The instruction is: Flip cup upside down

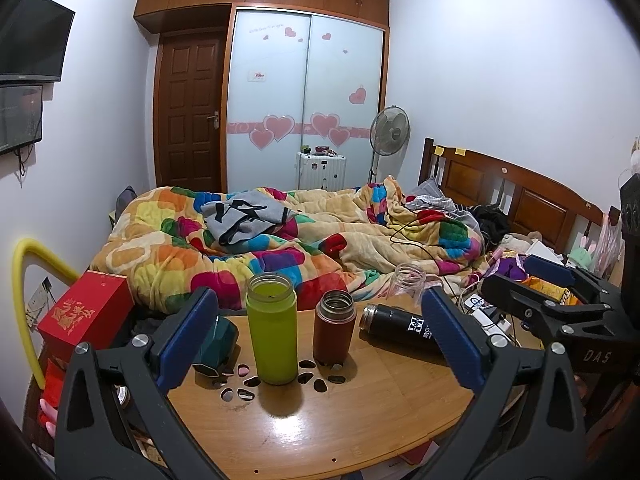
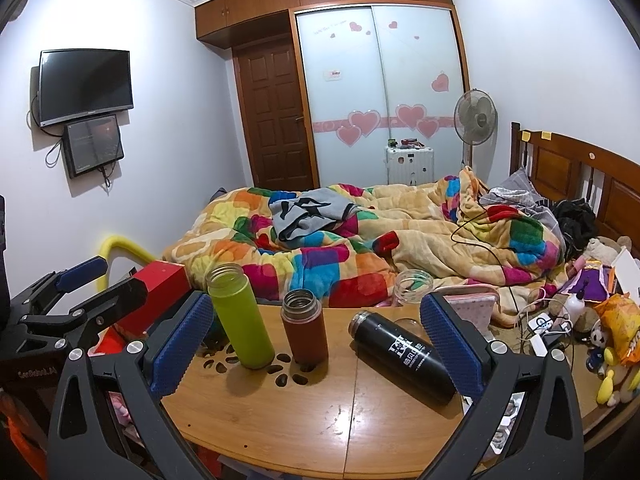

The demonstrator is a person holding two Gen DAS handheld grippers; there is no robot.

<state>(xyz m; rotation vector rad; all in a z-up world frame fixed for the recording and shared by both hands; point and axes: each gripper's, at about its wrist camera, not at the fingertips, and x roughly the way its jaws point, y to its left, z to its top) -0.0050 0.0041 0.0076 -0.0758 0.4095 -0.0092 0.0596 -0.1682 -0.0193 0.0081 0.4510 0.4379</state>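
A lime-green cup [image 1: 272, 330] [image 2: 239, 318] stands upright and open on the round wooden table [image 1: 340, 420] [image 2: 300, 420]. A brown cup [image 1: 334, 326] [image 2: 304, 326] stands upright beside it. A black cup [image 1: 400, 326] [image 2: 404, 354] lies on its side to the right. A clear glass cup [image 1: 408, 280] [image 2: 412, 286] stands at the table's far edge. My left gripper [image 1: 316, 338] is open and empty, back from the green and brown cups. My right gripper [image 2: 316, 342] is open and empty, back from the brown and black cups.
A dark green object [image 1: 218, 338] lies on the table's left. A red box [image 1: 86, 312] [image 2: 156, 300] stands left of the table. A bed with a colourful blanket [image 1: 280, 240] lies behind. Cables and clutter [image 2: 560, 320] lie to the right.
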